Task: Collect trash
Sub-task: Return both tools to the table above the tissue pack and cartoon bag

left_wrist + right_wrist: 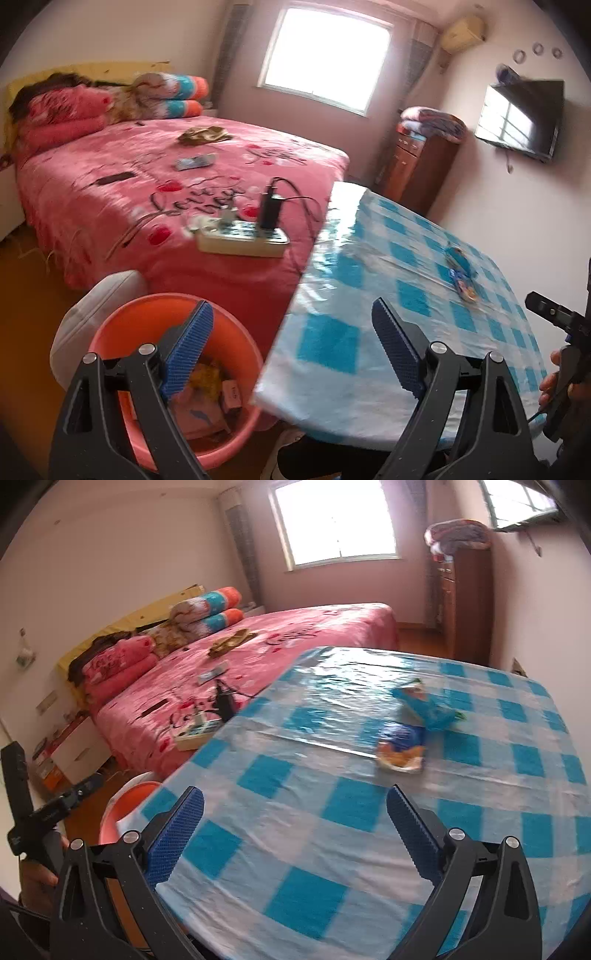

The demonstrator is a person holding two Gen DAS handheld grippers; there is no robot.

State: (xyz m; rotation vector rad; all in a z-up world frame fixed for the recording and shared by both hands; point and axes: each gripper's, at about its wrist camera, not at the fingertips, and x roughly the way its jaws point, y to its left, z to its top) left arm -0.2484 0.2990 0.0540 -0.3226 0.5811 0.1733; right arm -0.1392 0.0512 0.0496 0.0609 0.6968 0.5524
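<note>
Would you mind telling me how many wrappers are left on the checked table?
2: a blue wrapper farther from the claws, and a blue-and-orange wrapper right beside it, nearer. None looks hidden.

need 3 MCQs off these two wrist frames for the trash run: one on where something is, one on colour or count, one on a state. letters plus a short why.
1. Where do the snack wrappers lie?
A. in the basin
B. on the checked tablecloth
C. on the floor

2. What colour is the basin beside the table?
A. orange-red
B. green
C. black

3. How does the left gripper stand?
A. shut on a wrapper
B. shut on nothing
C. open, holding nothing

Answers:
1. B, since both wrappers rest on the blue and white cloth in the right wrist view.
2. A, since its rim and wall show orange-red in the left wrist view, with some trash already inside.
3. C, since its blue pads are spread wide with nothing between them; the right gripper is open as well.
</note>
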